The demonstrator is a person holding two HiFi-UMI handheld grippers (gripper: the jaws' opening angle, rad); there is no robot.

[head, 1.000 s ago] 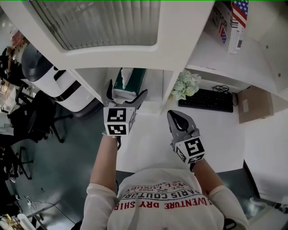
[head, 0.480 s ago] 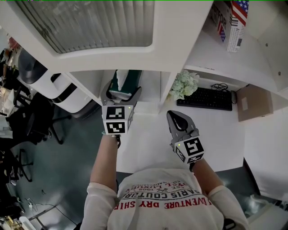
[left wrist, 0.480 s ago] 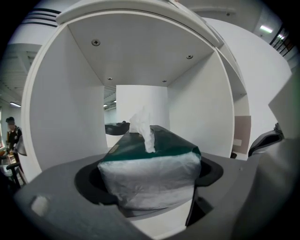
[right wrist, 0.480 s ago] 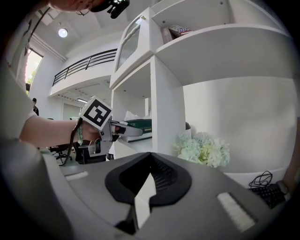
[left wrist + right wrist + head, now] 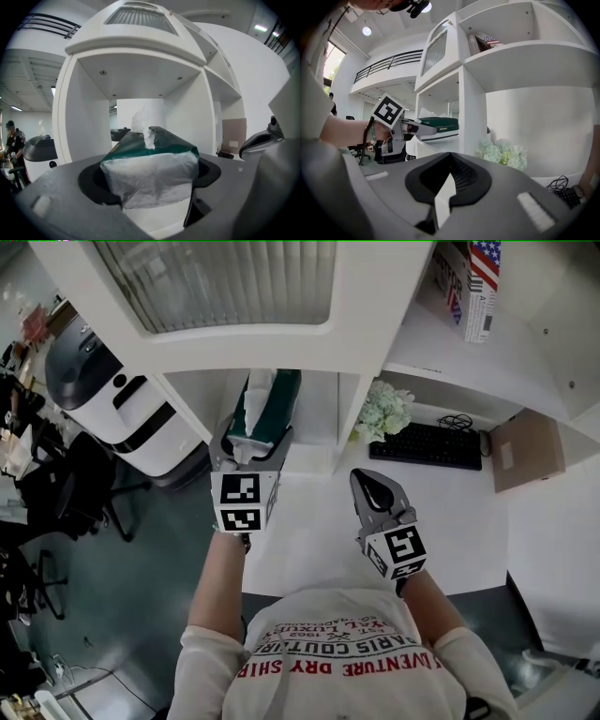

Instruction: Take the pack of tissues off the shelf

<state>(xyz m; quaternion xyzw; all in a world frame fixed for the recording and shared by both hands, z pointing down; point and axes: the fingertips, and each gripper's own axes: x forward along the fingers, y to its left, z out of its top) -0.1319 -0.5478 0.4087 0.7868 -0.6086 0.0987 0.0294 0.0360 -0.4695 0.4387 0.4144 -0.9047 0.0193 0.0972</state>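
- The left gripper (image 5: pixel 251 439) reaches into the white shelf (image 5: pixel 319 448), its jaws closing on the pack of tissues (image 5: pixel 150 173), which fills the gap between them.
- The pack is in the shelf's lower open compartment.
- The right gripper (image 5: pixel 371 486) hovers over the desk (image 5: pixel 314 535), jaws together and empty.

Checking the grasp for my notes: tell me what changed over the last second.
The left hand-held gripper is closing its jaws on the pack of tissues, which sits between them on the shelf; earlier they stood wider. The right hand-held gripper stayed shut over the desk.
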